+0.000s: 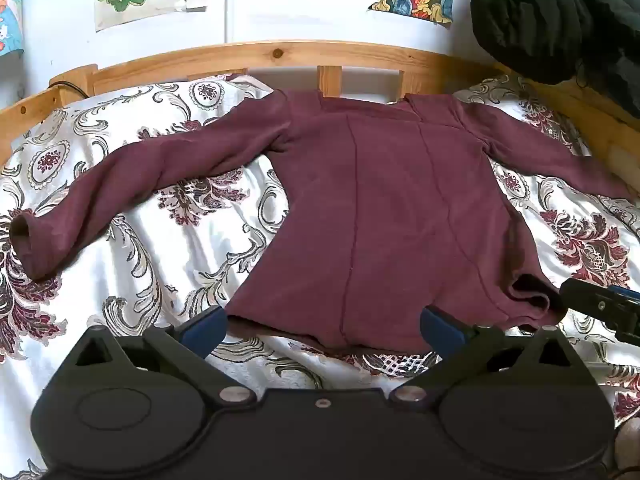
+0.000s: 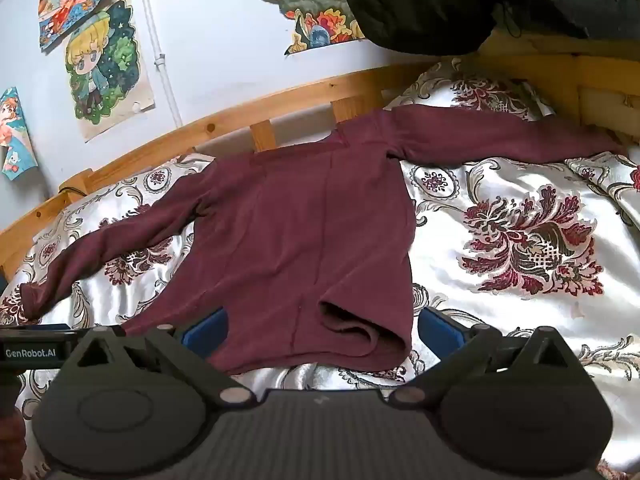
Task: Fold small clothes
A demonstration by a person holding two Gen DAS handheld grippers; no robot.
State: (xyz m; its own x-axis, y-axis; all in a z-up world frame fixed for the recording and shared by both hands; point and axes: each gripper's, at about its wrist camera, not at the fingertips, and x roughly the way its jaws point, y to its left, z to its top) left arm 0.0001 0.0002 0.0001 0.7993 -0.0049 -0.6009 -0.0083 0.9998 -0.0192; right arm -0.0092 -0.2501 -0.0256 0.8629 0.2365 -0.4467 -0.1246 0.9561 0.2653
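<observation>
Left gripper (image 1: 322,326) spread wide at shirt (image 1: 384,208) hem, nothing pinched. Right gripper (image 2: 320,330) likewise spread, straddling rumpled hem corner. Shirt flat on bedspread (image 1: 168,248), sleeves out; both seem poised to grab hem for first fold.

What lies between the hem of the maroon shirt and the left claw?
Only a bare strip of the floral bedspread; the left claw stands open just before the maroon shirt hem, as the left wrist view shows.
</observation>
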